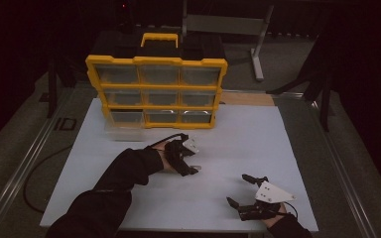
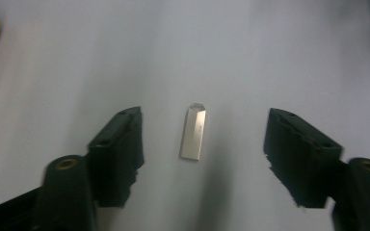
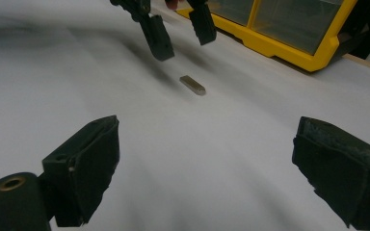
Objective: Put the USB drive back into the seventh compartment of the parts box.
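One small silver metal piece (image 2: pixel 193 131), flat and oblong like a cap-less USB stick, lies on the white table (image 1: pixel 238 129), and it sits between the jaws of your left tool (image 2: pixel 202 139), touched by neither. That tool is partly open and holds nothing; its pads stand well off either long side of the piece. In the high view the left tool (image 1: pixel 191 166) hangs over the middle of the table, in front of the yellow organizer (image 1: pixel 156 91).

To take the piece well, keep it centred between the two pads as it is now, long axis running along the jaws, so you close across its narrow width. Bring the tips right down to the table first: the piece is thin, and pads that close too high will likely slide over it or flip it. Close slowly and evenly, so one pad does not push it sideways before the other arrives.

Your right tool (image 1: pixel 245 191) rests near the front edge, jaws spread wide and empty, well apart from the piece; from it, the piece (image 3: pixel 193 84) shows just under the left tool's tips.

Counted: one metal piece, two tools, one organizer with nine clear drawers in three rows of three, the lower-left drawer (image 1: pixel 125 126) pulled forward.
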The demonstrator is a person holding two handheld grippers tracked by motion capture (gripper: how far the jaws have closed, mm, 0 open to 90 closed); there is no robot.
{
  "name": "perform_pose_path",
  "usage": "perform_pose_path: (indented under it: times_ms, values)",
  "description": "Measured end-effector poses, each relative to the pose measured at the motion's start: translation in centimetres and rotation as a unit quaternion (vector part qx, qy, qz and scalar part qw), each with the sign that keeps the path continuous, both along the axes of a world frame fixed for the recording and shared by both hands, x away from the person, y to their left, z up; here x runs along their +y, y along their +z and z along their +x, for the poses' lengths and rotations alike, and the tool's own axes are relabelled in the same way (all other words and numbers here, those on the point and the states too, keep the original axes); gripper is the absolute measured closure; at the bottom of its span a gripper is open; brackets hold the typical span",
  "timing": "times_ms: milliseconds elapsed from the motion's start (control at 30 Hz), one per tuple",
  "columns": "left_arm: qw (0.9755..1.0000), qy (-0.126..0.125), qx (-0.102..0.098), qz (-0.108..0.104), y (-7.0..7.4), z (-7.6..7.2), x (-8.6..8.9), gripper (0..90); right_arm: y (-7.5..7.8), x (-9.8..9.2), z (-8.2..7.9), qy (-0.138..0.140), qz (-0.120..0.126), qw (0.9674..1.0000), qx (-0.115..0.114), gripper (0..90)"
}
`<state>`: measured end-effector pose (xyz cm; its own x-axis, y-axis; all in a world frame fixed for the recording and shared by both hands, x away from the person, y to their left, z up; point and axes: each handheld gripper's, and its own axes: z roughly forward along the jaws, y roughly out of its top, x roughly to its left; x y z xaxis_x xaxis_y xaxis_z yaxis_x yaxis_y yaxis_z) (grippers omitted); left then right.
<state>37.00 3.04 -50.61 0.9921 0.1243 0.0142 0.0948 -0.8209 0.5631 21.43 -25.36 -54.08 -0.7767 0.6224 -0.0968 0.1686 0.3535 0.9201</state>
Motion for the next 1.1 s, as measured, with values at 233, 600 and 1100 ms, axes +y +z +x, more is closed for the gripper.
perform_pose_path:
  times_ms: [233,600,1100]
  values:
    - [0.9999,-0.002,0.002,0.011,-0.9,0.1,-0.4,45.0,0.0,0.0,0.0,0.0,0.001,1.0,0.0,9.7]
    - [0.9998,0.001,0.007,0.019,-1.9,0.6,-0.9,59.1,0.0,0.0,0.0,-0.001,-0.001,1.0,0.001,9.7]
    - [0.9994,-0.004,0.022,0.026,-2.6,0.9,-1.2,69.5,0.0,0.0,0.0,-0.003,0.002,1.0,0.001,9.7]
